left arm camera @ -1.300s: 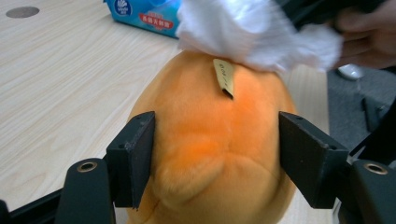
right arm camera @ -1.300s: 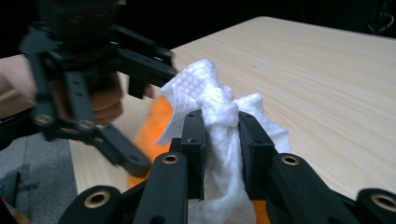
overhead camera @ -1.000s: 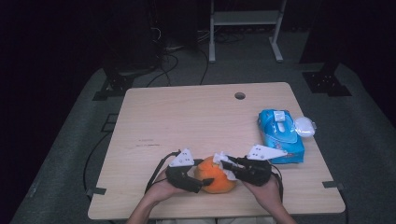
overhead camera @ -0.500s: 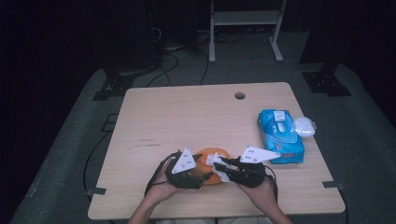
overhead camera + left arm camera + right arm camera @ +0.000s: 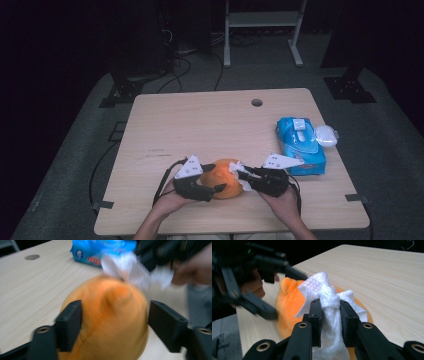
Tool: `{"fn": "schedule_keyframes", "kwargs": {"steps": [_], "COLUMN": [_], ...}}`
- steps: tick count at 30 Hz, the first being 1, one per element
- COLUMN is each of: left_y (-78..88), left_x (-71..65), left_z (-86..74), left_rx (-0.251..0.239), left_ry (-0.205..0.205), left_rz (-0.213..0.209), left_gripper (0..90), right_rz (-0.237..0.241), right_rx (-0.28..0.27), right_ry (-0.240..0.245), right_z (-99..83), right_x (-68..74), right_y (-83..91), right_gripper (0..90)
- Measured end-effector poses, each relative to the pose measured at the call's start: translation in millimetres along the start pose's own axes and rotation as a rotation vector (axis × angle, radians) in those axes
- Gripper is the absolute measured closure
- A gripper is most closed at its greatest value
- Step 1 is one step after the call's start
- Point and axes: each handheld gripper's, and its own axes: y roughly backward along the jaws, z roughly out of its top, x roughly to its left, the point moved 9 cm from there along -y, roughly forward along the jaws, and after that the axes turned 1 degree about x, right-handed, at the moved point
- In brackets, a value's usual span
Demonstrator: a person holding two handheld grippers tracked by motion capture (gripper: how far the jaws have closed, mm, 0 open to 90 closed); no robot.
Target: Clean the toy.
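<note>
The right gripper view shows the right gripper (image 5: pixel 330 315) clamped on 1 crumpled white wipe (image 5: pixel 325 293), pressed against 1 orange plush toy (image 5: pixel 287 307). The left gripper view shows the left gripper (image 5: pixel 115 325) with its jaws either side of the toy, just opened wider; the right-hand pad stands clear of it. The high view adds 1 blue wipe pack (image 5: pixel 300 145) at the table (image 5: pixel 200 125) right edge, well apart. The toy lies near the front edge between 2 grippers.

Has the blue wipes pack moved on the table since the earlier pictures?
No. The blue wipes pack lies at the same place near the table's right edge, just as far below the round hole.
</note>
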Motion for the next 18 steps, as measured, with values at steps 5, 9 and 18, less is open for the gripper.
{"fn": "schedule_keyframes", "kwargs": {"steps": [5,9,18], "left_y": [5.1,-0.1,-1.7], "left_x": [8.2,4.5,-5.5], "left_z": [-1.9,-17.0,-9.3], "left_rx": [0.006,0.076,0.069], "left_ry": [0.045,0.056,0.053], "left_rz": [0.023,-0.022,-0.073], "left_gripper": [28.3,32.0,27.3], "right_rz": [0.110,0.093,0.045], "right_rx": [0.040,0.002,0.064], "right_ry": [-0.021,-0.025,-0.044], "right_z": [-6.0,6.9,-9.9], "right_x": [22.7,19.6,0.9], "right_y": [-3.9,2.7,-5.9], "right_gripper": [73.5,73.4,73.4]}}
